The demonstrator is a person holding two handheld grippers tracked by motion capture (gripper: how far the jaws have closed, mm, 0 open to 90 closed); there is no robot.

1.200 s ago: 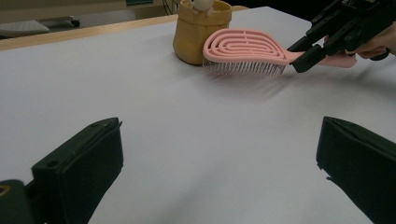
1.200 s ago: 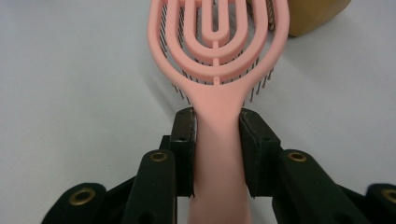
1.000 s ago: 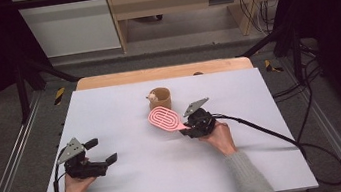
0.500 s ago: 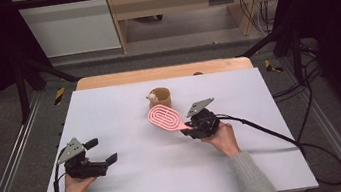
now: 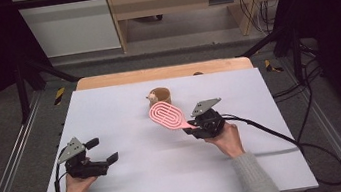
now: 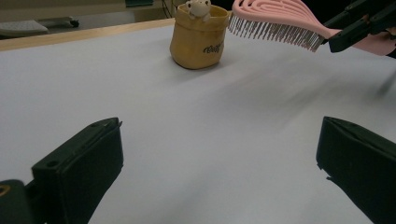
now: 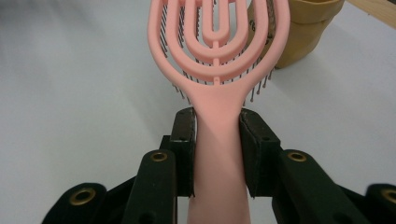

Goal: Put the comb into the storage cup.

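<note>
A pink vented hairbrush (image 5: 167, 115) (image 7: 217, 56) hangs above the white table, bristles down, its head close to a small tan pot (image 5: 160, 96) (image 6: 197, 36) with a little white figure on its rim. My right gripper (image 5: 197, 125) (image 7: 217, 144) is shut on the brush handle, both pads pressing its sides. In the left gripper view the brush head (image 6: 275, 21) shows at the top right beside the pot. My left gripper (image 5: 103, 151) rests at the near left of the table, wide open with nothing between its jaws.
The white tabletop (image 5: 124, 107) has a wooden strip (image 5: 160, 73) along its far edge. A black cable (image 5: 275, 137) trails from the right gripper across the table to the right. Dark frame posts and floor surround the table.
The right hand has lifted the brush a little and carried it slightly right. The left hand has stayed still.
</note>
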